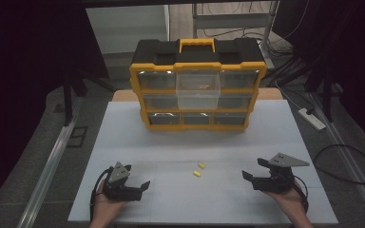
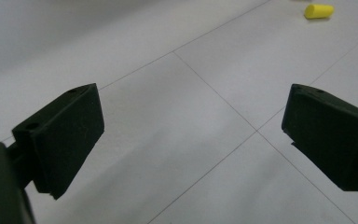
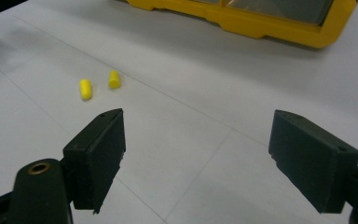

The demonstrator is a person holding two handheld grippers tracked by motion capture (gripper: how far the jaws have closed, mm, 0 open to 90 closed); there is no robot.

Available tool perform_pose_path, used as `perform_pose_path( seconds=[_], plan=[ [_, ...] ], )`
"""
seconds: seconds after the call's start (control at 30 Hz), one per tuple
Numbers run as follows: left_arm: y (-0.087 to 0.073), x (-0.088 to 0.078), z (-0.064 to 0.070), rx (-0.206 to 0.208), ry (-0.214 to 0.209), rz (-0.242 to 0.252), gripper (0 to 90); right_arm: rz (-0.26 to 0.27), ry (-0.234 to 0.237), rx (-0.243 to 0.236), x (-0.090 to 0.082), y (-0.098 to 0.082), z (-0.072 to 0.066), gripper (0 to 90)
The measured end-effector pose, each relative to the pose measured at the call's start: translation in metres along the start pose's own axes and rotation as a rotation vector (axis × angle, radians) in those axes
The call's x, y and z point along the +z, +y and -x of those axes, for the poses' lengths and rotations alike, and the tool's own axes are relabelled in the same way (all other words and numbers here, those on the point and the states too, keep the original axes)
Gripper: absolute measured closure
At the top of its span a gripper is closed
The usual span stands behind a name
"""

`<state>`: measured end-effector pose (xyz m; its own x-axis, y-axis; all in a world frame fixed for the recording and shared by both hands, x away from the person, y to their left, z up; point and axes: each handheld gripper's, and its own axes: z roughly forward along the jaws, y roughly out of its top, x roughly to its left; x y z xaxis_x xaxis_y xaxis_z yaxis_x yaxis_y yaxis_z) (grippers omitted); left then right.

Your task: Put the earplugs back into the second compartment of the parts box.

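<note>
Two yellow earplugs (image 1: 198,169) mid-table btwn left gripper (image 1: 140,187) & right gripper (image 1: 252,173), both wide open, empty. One organizer (image 1: 198,85) behind, one drawer (image 1: 198,90) pulled out.

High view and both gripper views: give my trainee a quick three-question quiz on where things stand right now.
1. True or false: the left tool is shut on a yellow earplug.
2. How many yellow earplugs lie on the white table?
3. Which drawer of the yellow organizer sticks out? A) top middle B) bottom left C) bottom right

Key: 1. False; it is open and empty, like the right tool. 2. Two, between the tools. 3. A, the clear drawer.
</note>
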<state>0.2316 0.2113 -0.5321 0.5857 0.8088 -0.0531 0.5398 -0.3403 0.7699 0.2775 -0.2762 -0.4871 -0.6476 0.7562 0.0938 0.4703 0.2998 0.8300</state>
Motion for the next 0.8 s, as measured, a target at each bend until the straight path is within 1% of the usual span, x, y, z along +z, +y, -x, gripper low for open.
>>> perform_pose_path(
  seconds=[0.23, 0.53, 0.8],
  plan=[
    [0.000, 0.000, 0.000, 0.000, 0.001, -0.001, 5.9, -0.014, 0.008, -0.008, 0.007, 0.009, -0.005, 19.7],
    [0.000, 0.001, 0.001, 0.001, -0.001, -0.003, 5.9, -0.035, 0.015, -0.037, 0.014, 0.016, -0.012, 19.7],
    [0.000, 0.000, 0.001, 0.001, -0.002, -0.001, 6.0, -0.052, 0.032, -0.069, 0.027, 0.027, -0.022, 20.2]
  ],
)
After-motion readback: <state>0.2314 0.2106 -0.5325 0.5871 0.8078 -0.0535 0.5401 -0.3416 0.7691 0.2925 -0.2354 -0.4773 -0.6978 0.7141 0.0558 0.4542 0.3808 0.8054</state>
